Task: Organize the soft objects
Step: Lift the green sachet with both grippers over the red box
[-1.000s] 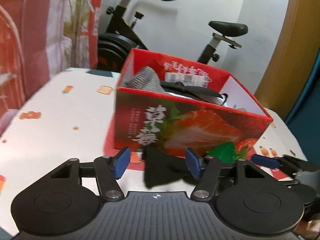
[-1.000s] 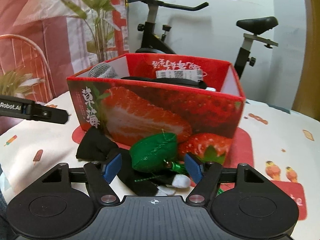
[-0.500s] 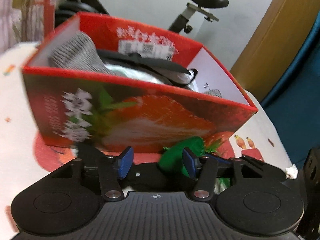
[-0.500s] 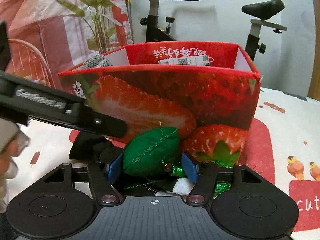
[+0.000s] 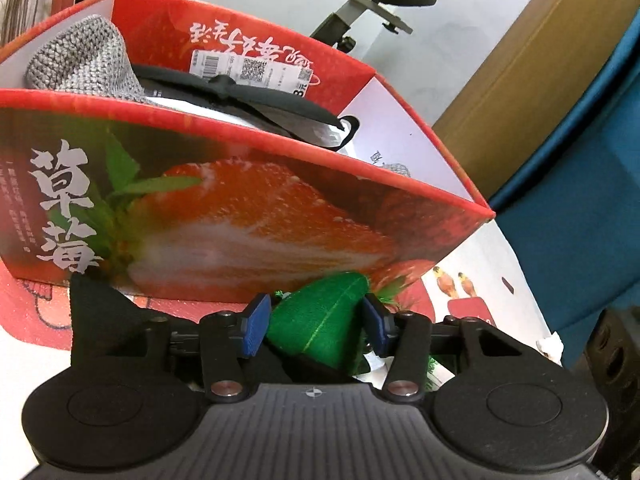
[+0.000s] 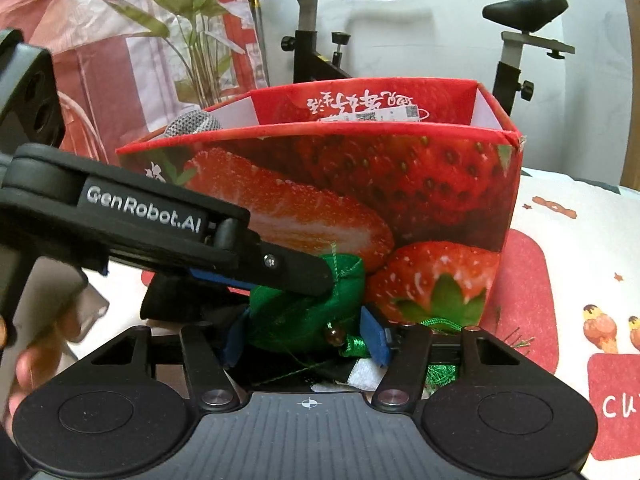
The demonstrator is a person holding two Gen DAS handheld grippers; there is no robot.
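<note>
Nearest in both wrist views, the two tongs converge on one thing: the green stuffed pouch (image 5: 320,330), lying on the tablecloth (image 6: 580,240) just in front of the strawberry box (image 5: 248,216). The left gripper (image 5: 316,330) has the pouch between its blue pads (image 5: 253,330), and its jaws are closing; the pads look to be meeting the fabric, though I cannot tell whether they press on it. The right gripper (image 6: 304,338) straddles the same pouch from another side, jaws also closing, with the left tool's finger lying across the top. Two tools on one soft lump probably serve to keep it from slumping during a lift into the box. The pouch's long axis runs slantwise, its pointed end up toward the box wall, its beaded tassel end (image 6: 334,334) trailing toward the right gripper. Beside it lies a black cloth (image 5: 100,300), touching the box's foot. Farther back, the open box already holds a grey knitted piece (image 5: 80,60) and a black strap (image 5: 240,94); behind stands an exercise bike (image 6: 520,40)
</note>
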